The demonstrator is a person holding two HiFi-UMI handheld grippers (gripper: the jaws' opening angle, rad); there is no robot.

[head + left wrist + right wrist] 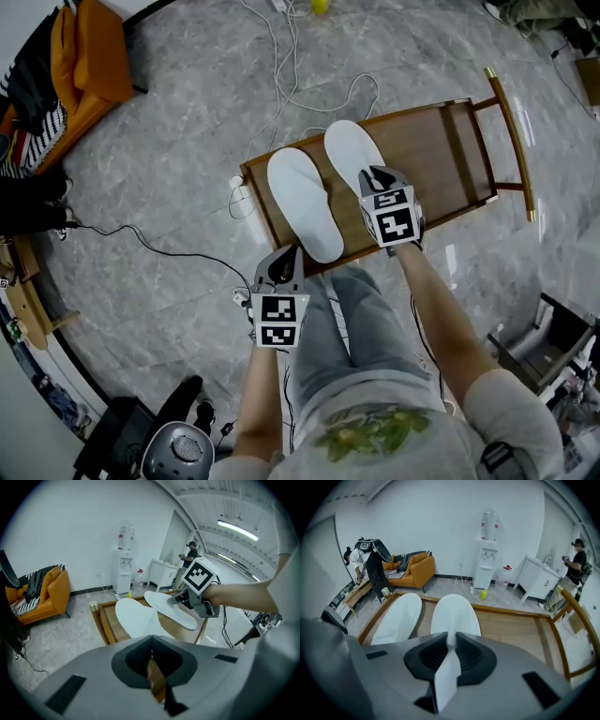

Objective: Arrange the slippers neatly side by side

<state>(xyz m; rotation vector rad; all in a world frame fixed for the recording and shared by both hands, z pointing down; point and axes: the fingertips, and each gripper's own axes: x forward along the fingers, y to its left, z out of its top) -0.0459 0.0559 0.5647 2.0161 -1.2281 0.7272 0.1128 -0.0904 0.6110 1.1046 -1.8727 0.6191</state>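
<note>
Two white slippers lie toes-away on a low wooden table (pixel 448 155). My right gripper (pixel 373 175) is shut on the heel edge of the right slipper (pixel 351 153); in the right gripper view a white strip of that slipper (pixel 454 613) is pinched between the jaws of the right gripper (pixel 451 640). The left slipper (pixel 302 202) lies beside it, angled slightly, and shows again as the left slipper (pixel 396 618). My left gripper (pixel 284 260) hangs at the table's near edge, just behind the left slipper's heel, jaws together with nothing in them. From the left gripper (pixel 152 641), the left slipper (pixel 133 618) and right slipper (pixel 171 609) are visible.
A brass-tipped rail (pixel 511 141) stands off the table's right end. White cables (pixel 281 56) and a black cable (pixel 141 244) trail over the grey floor. An orange sofa (pixel 89 56) sits far left, a water dispenser (pixel 489 550) by the wall, and a person (pixel 574 555) stands at the right.
</note>
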